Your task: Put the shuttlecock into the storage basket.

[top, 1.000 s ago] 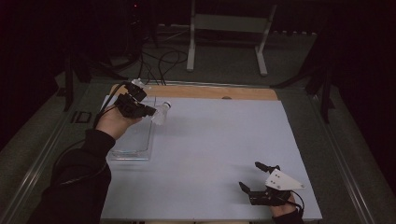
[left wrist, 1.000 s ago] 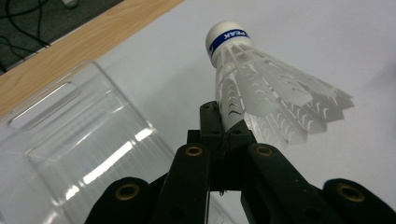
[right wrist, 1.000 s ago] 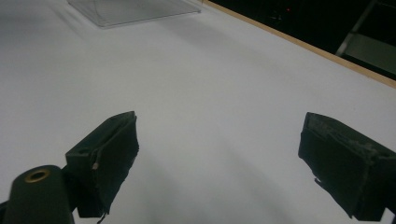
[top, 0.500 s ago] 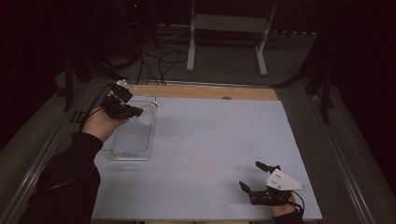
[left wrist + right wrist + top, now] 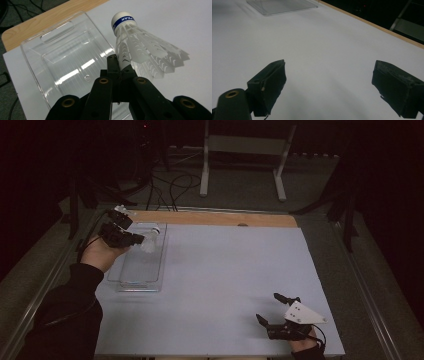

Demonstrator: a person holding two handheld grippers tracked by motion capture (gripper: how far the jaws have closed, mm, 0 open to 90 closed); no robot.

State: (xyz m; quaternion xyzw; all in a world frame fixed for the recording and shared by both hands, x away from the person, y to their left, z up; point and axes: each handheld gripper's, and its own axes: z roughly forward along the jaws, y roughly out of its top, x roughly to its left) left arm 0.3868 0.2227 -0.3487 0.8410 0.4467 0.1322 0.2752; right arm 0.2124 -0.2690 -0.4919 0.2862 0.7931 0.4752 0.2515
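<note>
A white table [image 5: 225, 285] seen from above, with a strip of bare wood along its far edge and a dark floor with cables beyond. At the far left, a person's left hand [image 5: 100, 254] in a dark sleeve holds the left gripper [image 5: 134, 239] over a clear plastic tray [image 5: 131, 284] that lies on the table near its left edge. The jaws are pinched together on the skirt of a white shuttlecock [image 5: 149, 241], which hangs above the far end of the tray. In the left gripper view, the shuttlecock [image 5: 140, 48] juts up and away from the closed black jaws, its rounded white cork with a blue band pointing away from the camera, its feathered skirt fanning out to the right; the tray [image 5: 45, 62] lies below it, glossy with reflections. At the near right corner of the table, the right gripper [image 5: 274, 314] rests low in the person's right hand, well apart from the tray, its jaws spread wide with nothing between them. The right gripper view shows the gap over bare white table.
</note>
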